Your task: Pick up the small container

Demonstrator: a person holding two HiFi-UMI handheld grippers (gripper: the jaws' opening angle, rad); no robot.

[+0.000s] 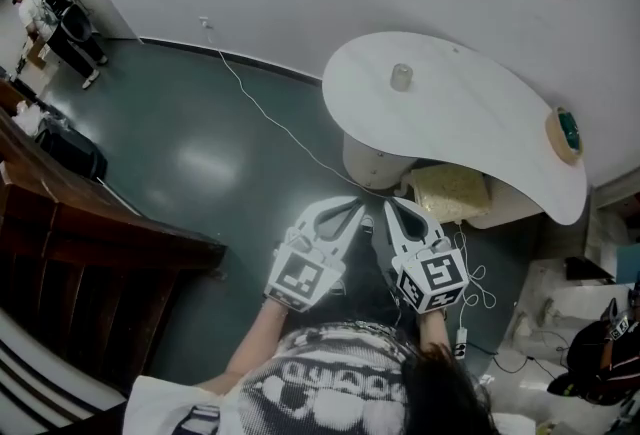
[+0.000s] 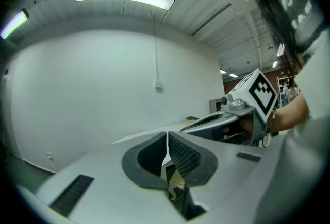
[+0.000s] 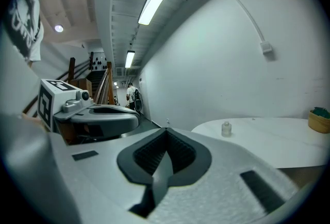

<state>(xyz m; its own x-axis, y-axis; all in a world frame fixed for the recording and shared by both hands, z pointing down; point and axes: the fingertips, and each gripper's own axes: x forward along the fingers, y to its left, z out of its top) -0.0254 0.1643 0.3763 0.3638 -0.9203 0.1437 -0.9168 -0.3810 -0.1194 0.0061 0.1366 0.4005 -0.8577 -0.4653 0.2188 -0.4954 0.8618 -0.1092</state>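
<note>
Left gripper (image 1: 356, 206) and right gripper (image 1: 391, 206) sit lower centre in the head view, both clenched on nothing. The small container (image 1: 401, 76) stands on the white table (image 1: 480, 133), upper centre. Of the gripper views, only the right one catches it, centre right. A cable (image 1: 270, 118) trails over the floor left of the table.

The small container (image 1: 401, 76) looks translucent plastic; the table (image 1: 470, 128) smooth, matt.
</note>
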